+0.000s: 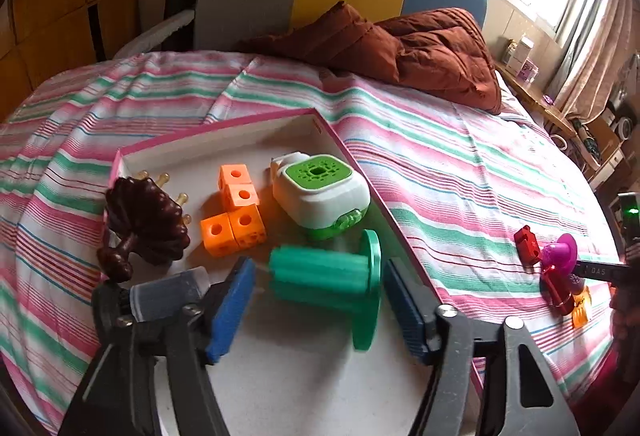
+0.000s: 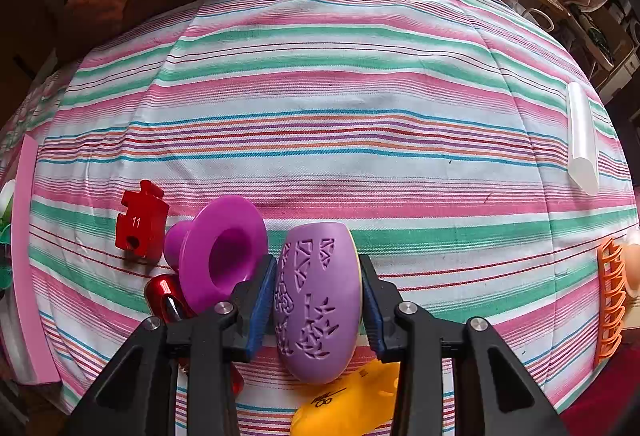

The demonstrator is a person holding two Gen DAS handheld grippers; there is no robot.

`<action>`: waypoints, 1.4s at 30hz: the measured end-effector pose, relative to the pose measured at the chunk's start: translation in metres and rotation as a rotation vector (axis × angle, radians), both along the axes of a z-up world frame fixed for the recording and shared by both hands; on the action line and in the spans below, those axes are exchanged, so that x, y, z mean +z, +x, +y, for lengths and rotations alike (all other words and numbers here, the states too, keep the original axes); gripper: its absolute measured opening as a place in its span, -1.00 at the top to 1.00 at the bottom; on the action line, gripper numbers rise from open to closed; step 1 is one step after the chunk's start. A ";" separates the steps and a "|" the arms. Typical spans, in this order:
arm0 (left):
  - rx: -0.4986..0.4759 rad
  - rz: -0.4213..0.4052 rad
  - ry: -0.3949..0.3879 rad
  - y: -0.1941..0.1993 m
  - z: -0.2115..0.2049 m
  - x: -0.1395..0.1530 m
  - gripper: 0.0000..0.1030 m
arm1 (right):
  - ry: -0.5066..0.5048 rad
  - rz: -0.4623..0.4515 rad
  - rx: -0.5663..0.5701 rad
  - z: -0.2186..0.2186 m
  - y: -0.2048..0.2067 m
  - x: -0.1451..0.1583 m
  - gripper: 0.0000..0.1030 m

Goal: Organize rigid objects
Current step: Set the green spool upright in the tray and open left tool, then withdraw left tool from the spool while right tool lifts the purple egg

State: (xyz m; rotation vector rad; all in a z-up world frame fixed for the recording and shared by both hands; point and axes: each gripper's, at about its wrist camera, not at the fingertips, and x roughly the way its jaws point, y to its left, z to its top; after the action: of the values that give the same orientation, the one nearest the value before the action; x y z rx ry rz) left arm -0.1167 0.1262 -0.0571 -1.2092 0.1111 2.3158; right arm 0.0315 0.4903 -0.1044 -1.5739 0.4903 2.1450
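Observation:
My left gripper [image 1: 320, 292] is open over a pink-rimmed white box [image 1: 224, 140]. A green spool [image 1: 332, 280] lies between its blue pads without touching them. The box also holds orange cubes [image 1: 234, 212], a green-and-white gadget [image 1: 320, 192] and a dark brown toy tree [image 1: 144, 220]. My right gripper [image 2: 319, 300] is shut on a lilac patterned oval shell [image 2: 316, 300] just above the striped bedspread. Beside it lie a magenta funnel piece [image 2: 220, 256], a red puzzle block [image 2: 140, 220], a shiny red part [image 2: 164, 296] and a yellow piece [image 2: 344, 404].
A brown quilt [image 1: 400, 44] lies at the head of the bed. A white tube [image 2: 582, 140] rests at the right of the bedspread, an orange ribbed piece [image 2: 610, 300] at the right edge. The box's pink rim [image 2: 28, 256] shows at the left in the right wrist view.

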 end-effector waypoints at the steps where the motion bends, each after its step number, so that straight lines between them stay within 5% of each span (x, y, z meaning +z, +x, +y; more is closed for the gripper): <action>1: -0.001 0.009 -0.004 0.002 -0.001 0.002 -0.34 | 0.001 0.000 0.001 0.001 0.000 0.001 0.23; 10: 0.008 0.084 0.008 0.045 -0.019 0.027 -0.34 | 0.025 -0.004 0.013 -0.005 -0.003 0.001 0.23; 18: 0.030 0.048 0.010 0.077 -0.035 0.026 -0.34 | 0.039 -0.005 0.018 -0.015 -0.005 -0.002 0.24; 42: 0.043 0.032 -0.011 0.088 -0.043 0.021 -0.34 | 0.046 -0.002 0.025 -0.018 -0.003 0.004 0.24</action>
State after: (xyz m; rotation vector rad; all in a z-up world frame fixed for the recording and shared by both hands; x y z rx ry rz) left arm -0.0283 0.0830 -0.0365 -1.1913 0.1100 2.3748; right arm 0.0280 0.4727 -0.1007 -1.5645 0.4202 2.1575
